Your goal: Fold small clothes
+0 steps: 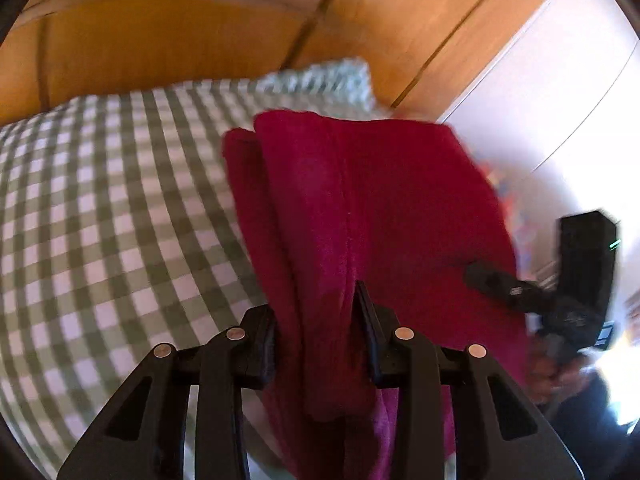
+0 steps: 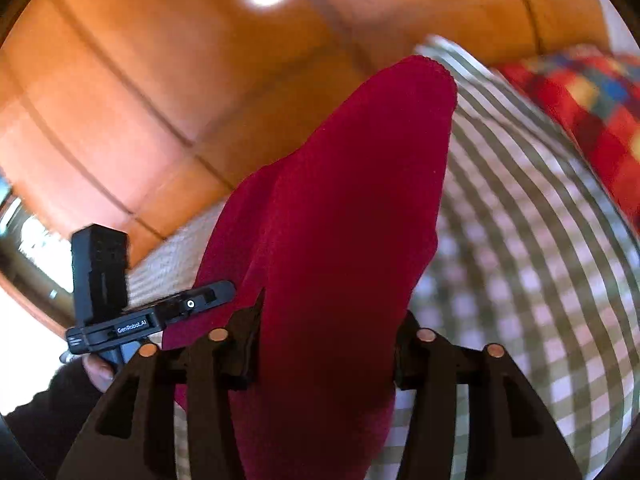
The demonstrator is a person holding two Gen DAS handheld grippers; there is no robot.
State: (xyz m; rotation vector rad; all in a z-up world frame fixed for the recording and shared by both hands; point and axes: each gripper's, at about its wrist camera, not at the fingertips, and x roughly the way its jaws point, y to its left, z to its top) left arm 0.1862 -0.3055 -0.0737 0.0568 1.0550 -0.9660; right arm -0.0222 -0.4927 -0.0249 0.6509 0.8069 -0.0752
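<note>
A dark red fleece garment hangs lifted above a green-and-white checked cover. My left gripper is shut on one part of its edge; the cloth bunches between the fingers. My right gripper is shut on another part of the same red garment, which rises in front of the lens. The right gripper also shows in the left wrist view at the garment's right side. The left gripper shows in the right wrist view at the lower left.
The checked cover spreads below both grippers. A pale knitted blanket lies at its far edge. A red multicoloured patchwork cloth lies at the right. Orange wooden panels stand behind, and a white wall is at the right.
</note>
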